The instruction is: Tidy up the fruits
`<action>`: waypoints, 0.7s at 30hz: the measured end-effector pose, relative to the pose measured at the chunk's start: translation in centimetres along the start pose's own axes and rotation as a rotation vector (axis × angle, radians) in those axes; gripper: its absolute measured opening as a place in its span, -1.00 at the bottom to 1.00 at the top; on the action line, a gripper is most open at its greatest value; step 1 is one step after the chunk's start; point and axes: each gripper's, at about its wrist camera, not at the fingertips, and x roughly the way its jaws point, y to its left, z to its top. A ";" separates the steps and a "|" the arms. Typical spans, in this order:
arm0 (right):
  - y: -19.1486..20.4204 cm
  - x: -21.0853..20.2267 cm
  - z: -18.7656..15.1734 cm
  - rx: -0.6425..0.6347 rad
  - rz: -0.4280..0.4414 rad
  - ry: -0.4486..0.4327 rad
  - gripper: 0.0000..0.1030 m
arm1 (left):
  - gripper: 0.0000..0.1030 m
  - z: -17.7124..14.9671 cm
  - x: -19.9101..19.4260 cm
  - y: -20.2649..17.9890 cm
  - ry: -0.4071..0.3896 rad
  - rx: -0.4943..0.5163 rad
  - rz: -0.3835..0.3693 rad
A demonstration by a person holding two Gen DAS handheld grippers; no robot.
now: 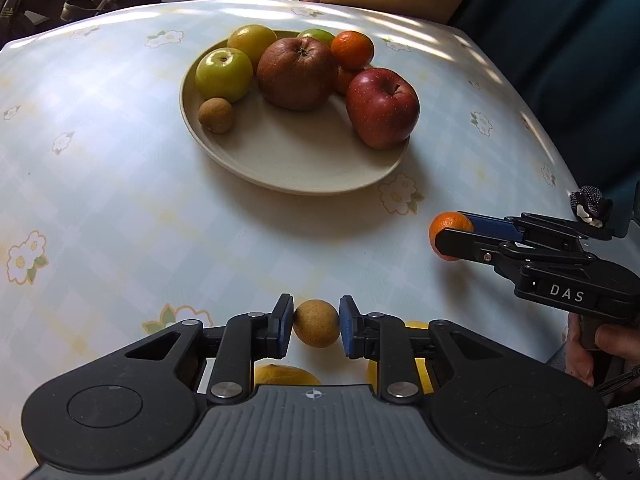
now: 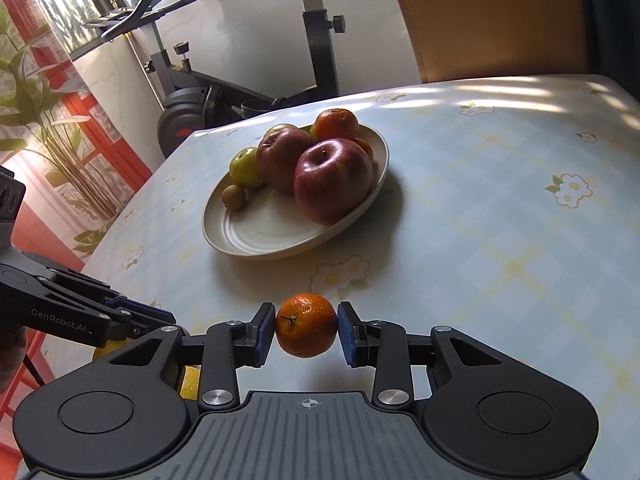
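A beige plate [image 1: 304,160] holds several fruits: a red apple [image 1: 382,108], a brownish apple [image 1: 296,73], a green apple [image 1: 223,74], a mandarin [image 1: 352,50] and a small brown longan [image 1: 216,115]. My left gripper [image 1: 316,326] is shut on a small brown fruit [image 1: 316,323], held above the table in front of the plate. My right gripper [image 2: 306,332] is shut on a mandarin [image 2: 306,332]; it also shows in the left wrist view [image 1: 450,229], right of the plate. The plate shows in the right wrist view [image 2: 264,236] ahead.
Yellow fruits [image 1: 286,375] lie on the table under my left gripper. The table has a floral cloth [image 1: 100,184]. An exercise bike [image 2: 208,92] stands beyond the table's far left edge and a chair back [image 2: 488,20] at the far side.
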 end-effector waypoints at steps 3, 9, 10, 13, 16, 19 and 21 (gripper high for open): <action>0.0 0.0 0.0 0.002 -0.001 -0.001 -0.39 | -0.49 0.6 -0.2 0.7 -0.021 -0.020 0.034; 0.1 0.1 0.0 -0.004 0.002 -0.001 -0.39 | -0.49 0.5 0.3 1.1 -0.006 -0.033 0.042; 0.1 0.1 0.0 -0.005 0.002 -0.001 -0.39 | -0.49 0.4 0.3 1.1 -0.012 -0.032 0.044; 0.2 0.2 0.0 -0.007 0.005 0.000 -0.39 | -0.49 0.5 0.3 1.2 -0.019 -0.054 0.041; 0.6 0.1 0.3 -0.033 0.003 -0.001 -0.39 | -0.49 0.7 -0.3 1.3 -0.056 -0.056 0.037; 1.2 0.0 1.1 -0.078 -0.002 -0.010 -0.39 | -0.50 1.5 -1.7 1.6 -0.112 -0.068 0.028; 1.5 -0.3 2.1 -0.106 0.000 -0.026 -0.39 | -0.51 2.2 -2.5 1.8 -0.145 -0.078 0.027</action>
